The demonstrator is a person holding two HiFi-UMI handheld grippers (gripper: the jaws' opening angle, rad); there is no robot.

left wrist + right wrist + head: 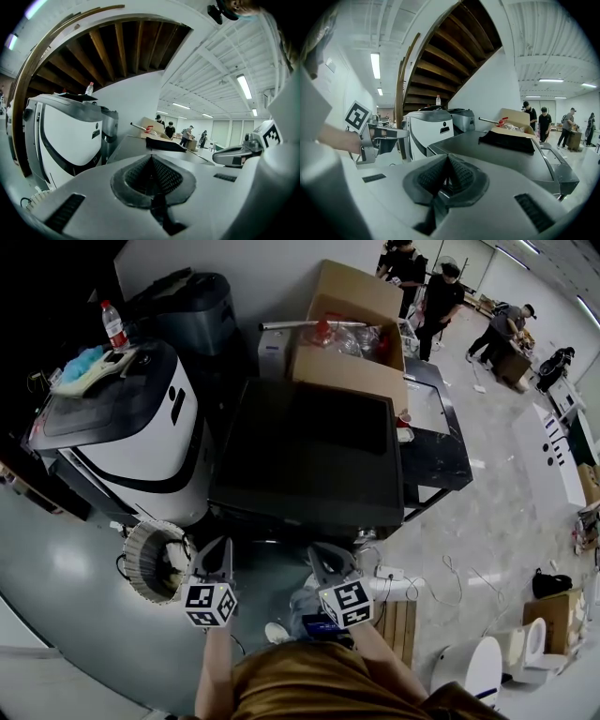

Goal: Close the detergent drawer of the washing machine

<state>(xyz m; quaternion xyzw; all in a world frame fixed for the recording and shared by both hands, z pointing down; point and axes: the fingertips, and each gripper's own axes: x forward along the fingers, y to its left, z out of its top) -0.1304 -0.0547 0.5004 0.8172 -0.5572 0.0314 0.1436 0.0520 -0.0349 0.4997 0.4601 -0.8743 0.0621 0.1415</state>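
Nearest, at the bottom of the head view, a person is holding two handheld grippers up in front of the body. The left gripper (217,557) is showing its jaws pressed together with nothing between them, and the right gripper (326,563) is doing the same. Each gripper's own view is showing ribbed pads meeting at a point, empty.

Both are hovering in the air just short of the washing machine (309,451), a dark-topped box sitting directly ahead, and neither is touching it. The detergent drawer is not showing in any view. The machine's front face is lying below the near edge of its top, out of sight, so I cannot tell how far the drawer is standing open.

Judging by this, the closing push is not yet begun, and approach and contact are both left to do.

To the left of the machine, a white appliance (131,442) is carrying a bottle (114,326). Behind the machine a cardboard box (352,343) is sitting, and farther off several people (441,296) are standing.
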